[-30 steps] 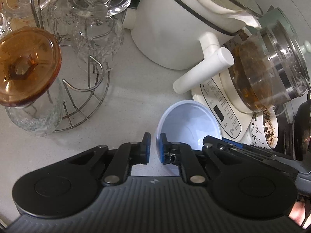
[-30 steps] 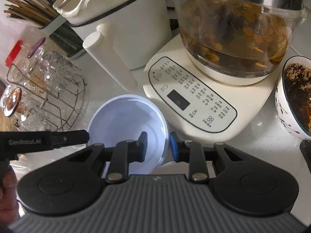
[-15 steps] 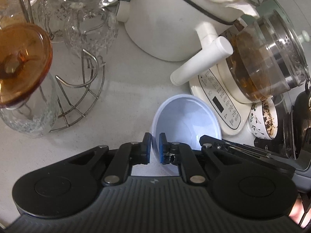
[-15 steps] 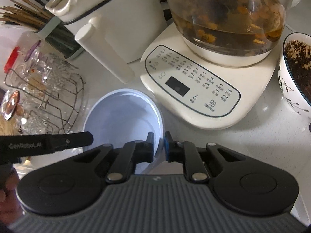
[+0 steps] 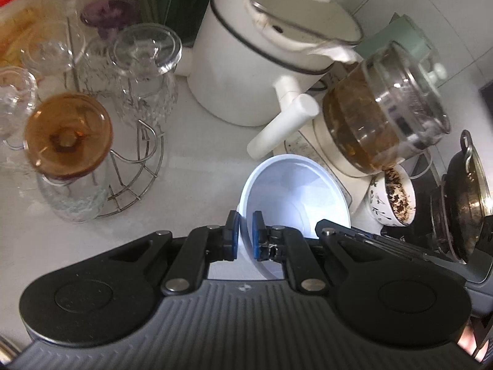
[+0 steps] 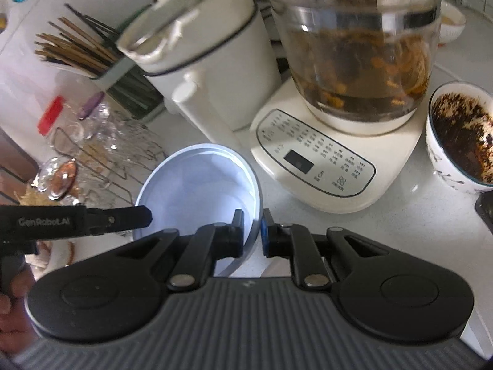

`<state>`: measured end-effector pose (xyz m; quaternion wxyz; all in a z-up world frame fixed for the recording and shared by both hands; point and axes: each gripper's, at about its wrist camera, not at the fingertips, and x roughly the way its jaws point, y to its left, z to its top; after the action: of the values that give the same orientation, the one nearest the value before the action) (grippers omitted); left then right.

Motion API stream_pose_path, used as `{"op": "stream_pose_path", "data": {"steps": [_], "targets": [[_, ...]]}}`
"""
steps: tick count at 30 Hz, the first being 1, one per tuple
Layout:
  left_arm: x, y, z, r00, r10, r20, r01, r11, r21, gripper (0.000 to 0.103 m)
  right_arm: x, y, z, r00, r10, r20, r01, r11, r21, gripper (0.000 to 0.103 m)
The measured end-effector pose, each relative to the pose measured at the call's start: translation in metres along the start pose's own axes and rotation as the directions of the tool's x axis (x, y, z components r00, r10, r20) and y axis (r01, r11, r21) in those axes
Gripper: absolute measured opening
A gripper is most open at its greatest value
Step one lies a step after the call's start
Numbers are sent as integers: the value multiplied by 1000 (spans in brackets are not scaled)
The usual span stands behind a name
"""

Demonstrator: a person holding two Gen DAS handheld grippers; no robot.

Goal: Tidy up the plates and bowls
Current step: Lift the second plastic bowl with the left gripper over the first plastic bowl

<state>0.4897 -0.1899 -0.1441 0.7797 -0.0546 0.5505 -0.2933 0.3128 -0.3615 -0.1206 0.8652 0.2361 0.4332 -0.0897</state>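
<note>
A pale blue-white bowl [image 5: 295, 191] hangs just above the white counter, gripped from two sides. My left gripper [image 5: 245, 225] is shut on its near left rim, one pad inside and one outside. My right gripper [image 6: 252, 226] is shut on the opposite rim of the same bowl [image 6: 197, 185]. The left gripper's black fingers [image 6: 123, 217] reach in from the left edge of the right wrist view. A flowered white bowl [image 6: 459, 141] with dark residue inside stands on the counter to the right, apart from both grippers.
Close behind the bowl stand a white pot with a long handle [image 5: 265, 61] and a glass kettle on a cream base [image 6: 332, 166]. A wire rack of upturned glasses [image 5: 92, 117] is at the left. A chopstick holder [image 6: 92, 52] and dark pans [image 5: 462, 200] crowd the edges.
The right gripper's jaws closed onto the bowl's rim. Both grippers then rose with the bowl, so the counter and appliances look farther off.
</note>
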Motion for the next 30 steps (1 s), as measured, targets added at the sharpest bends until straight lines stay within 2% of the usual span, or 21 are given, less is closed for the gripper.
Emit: {"op": "stream_pose_path", "data": {"steps": [11,17,30], "targets": [[-60,0,-22,998,-30,58,29,1000,10,10,-45,18,-13,997,25,75,-27,999,22,14],[-80,-2,-34,994,-43,100,41,999,26,10,-66,28,-26,994,31,109,-34,999,29,14],[-123,25,-73,986,-23,164,22,1000,7,10,-81,61,-53,990,67,124,-66,998,-8,14]]}}
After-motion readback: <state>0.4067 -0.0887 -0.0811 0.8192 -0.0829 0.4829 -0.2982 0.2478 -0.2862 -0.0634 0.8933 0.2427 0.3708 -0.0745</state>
